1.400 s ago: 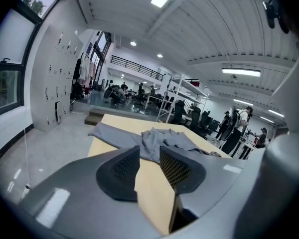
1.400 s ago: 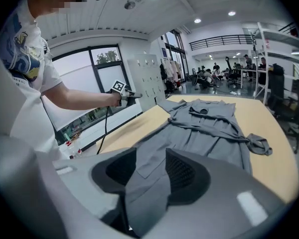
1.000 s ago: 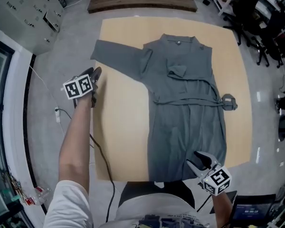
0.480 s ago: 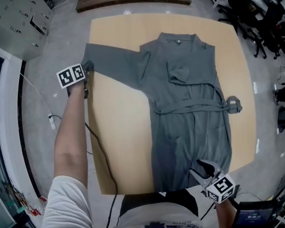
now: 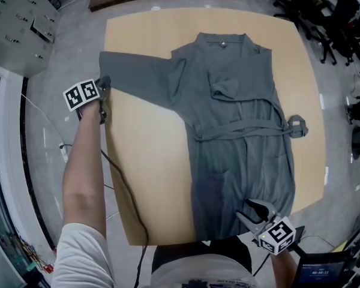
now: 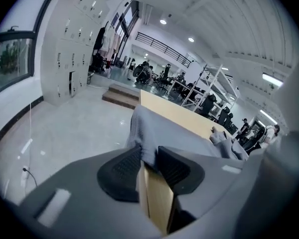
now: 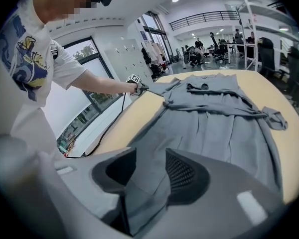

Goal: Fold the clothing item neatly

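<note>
Head view: grey robe lies flat and front up on the bench. Collar is at the far side, hem at the near edge. One sleeve is spread straight out to the bench's left edge. Belt is tied across the waist, and its end loop lies just off the robe's right side.

Left tongs are at the cuff. In the left gripper view the jaws have just been closing. They now stand narrow with cuff cloth pinched between the pads, the bench edge right below. I read that as a grip on the cuff.

Right tongs are at the hem, towards its right end. In the right gripper view the jaws stand about half apart. Hem cloth runs between them, but the pads don't press on it, so nothing is gripped there yet.

Step, my read: this is the start of the first fold, the sleeve pickup. No fold is laid yet.

Next move, as I see it:
- Lift the cuff clear of the bench edge, carry it across and lay the sleeve flat over the chest.
- Keep the pinch firm. It's only an edge bite on thin cloth, so it could slip.
- Right tongs should either close on the hem to anchor the robe or stay clear. An unanchored pull on the sleeve would likely drag the shoulder and skew the body.
- The belt knot may bunch under later folds, so flatten it first.
</note>
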### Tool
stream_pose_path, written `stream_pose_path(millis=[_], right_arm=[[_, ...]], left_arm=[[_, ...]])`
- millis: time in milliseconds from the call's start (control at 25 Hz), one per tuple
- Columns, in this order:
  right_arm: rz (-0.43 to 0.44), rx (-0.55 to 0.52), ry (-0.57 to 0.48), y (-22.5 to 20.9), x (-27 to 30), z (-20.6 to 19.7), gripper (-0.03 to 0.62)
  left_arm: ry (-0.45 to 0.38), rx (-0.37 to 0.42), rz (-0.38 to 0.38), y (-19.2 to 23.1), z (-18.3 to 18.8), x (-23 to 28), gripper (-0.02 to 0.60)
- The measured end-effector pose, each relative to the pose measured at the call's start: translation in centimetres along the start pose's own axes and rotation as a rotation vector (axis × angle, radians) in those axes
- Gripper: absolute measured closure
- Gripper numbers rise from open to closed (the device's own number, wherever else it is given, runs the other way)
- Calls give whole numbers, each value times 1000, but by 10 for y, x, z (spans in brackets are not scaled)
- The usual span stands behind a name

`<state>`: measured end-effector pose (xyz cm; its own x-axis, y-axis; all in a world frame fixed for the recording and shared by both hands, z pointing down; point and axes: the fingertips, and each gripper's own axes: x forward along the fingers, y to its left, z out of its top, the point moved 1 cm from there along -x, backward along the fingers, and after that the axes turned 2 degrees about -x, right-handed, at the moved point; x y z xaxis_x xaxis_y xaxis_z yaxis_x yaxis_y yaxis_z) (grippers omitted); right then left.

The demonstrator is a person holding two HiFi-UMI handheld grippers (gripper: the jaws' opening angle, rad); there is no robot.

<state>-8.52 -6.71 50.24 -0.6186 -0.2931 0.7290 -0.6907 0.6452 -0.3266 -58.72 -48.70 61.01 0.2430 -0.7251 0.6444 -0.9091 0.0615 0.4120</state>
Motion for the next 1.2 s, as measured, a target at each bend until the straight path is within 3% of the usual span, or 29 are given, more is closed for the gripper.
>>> stream_pose_path(millis=[120, 280, 600, 800, 1200], right_arm=[[7, 1, -3, -1, 1, -2, 416], [16, -6, -22, -1, -2, -1, 416], [23, 6, -66, -9, -17, -12, 416], [16, 21, -100, -20, -33, -20, 416], [-15, 85, -163, -47, -74, -48, 416]], left_arm=[[-32, 52, 41, 0, 5, -10, 543], [-77, 84, 41, -12, 14, -26, 552], [-264, 155, 9, -67, 48, -74, 558], [-353, 242, -29, -123, 67, -99, 558], [-426, 443, -118, -270, 71, -114, 558]])
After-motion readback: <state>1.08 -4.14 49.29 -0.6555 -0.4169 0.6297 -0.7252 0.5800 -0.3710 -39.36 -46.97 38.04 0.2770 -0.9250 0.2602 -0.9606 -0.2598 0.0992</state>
